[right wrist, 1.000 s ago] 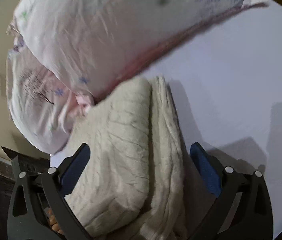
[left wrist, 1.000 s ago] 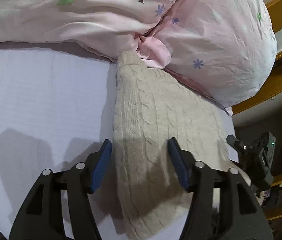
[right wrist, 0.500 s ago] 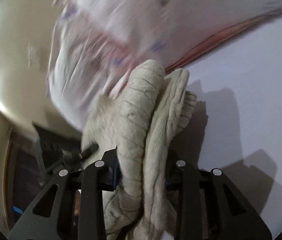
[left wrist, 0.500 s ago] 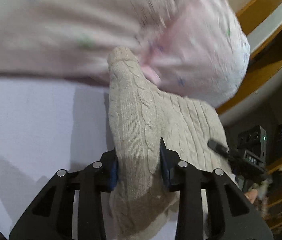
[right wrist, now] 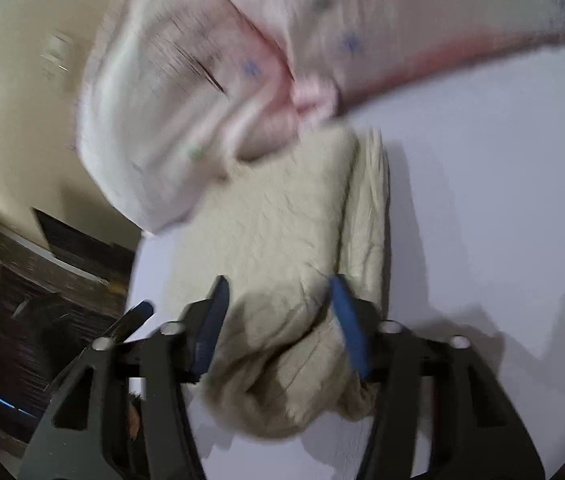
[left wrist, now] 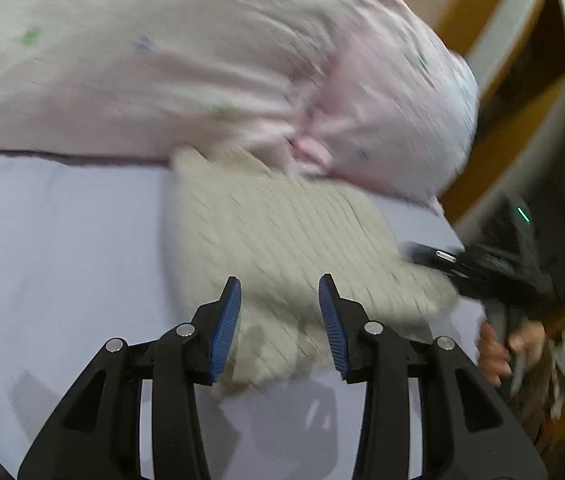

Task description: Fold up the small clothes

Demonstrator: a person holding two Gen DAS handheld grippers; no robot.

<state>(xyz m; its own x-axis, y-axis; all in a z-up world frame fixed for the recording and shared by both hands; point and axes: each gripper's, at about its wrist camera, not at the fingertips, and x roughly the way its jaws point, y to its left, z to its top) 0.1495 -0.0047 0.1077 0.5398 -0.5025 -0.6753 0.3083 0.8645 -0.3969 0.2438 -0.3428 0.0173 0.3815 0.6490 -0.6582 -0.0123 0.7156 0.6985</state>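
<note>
A folded cream cable-knit sweater lies on the pale lilac bed sheet, its far end against the pink pillows. My left gripper is open, its blue pads on either side of the sweater's near edge. The right gripper shows at the right of this view, at the sweater's other end. In the right wrist view the sweater lies folded in layers, and my right gripper is open around its near end. Both views are blurred by motion.
Two pink flowered pillows lie behind the sweater, also in the right wrist view. A wooden headboard or shelf stands at the right. The bed's edge and dark furniture are at the left of the right wrist view.
Half a second ago both grippers were shut on the sweater and held it raised. Now both have opened and the sweater lies flat on the sheet again.
</note>
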